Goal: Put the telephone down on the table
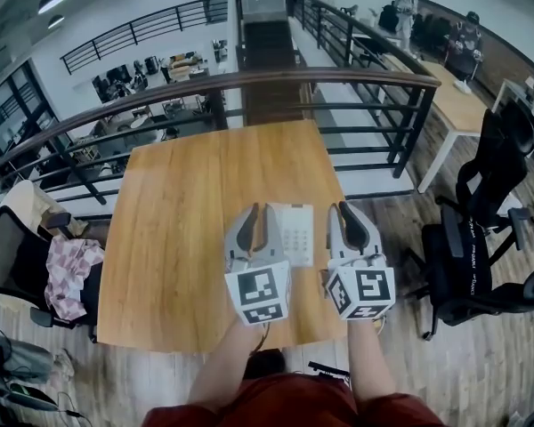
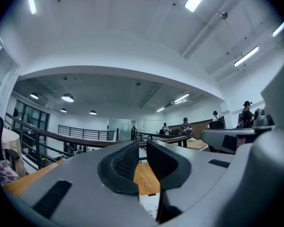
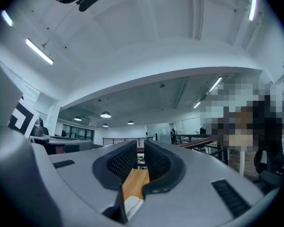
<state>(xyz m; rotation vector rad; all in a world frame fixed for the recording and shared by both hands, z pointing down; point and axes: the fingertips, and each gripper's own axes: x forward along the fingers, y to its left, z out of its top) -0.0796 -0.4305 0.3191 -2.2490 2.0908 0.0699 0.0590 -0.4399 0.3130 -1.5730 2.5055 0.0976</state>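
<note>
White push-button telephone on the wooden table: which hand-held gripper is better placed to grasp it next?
Left, marginally. In the head view the left hand-held gripper sits right at the left edge of the white push-button telephone; the right hand-held gripper stands slightly apart. Both are empty.

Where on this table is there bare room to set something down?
The table is bare across its left half, from its left edge to the left gripper, and along the far strip by the railing. It is crowded near the front edge, where the telephone lies between that gripper and the right gripper.
</note>
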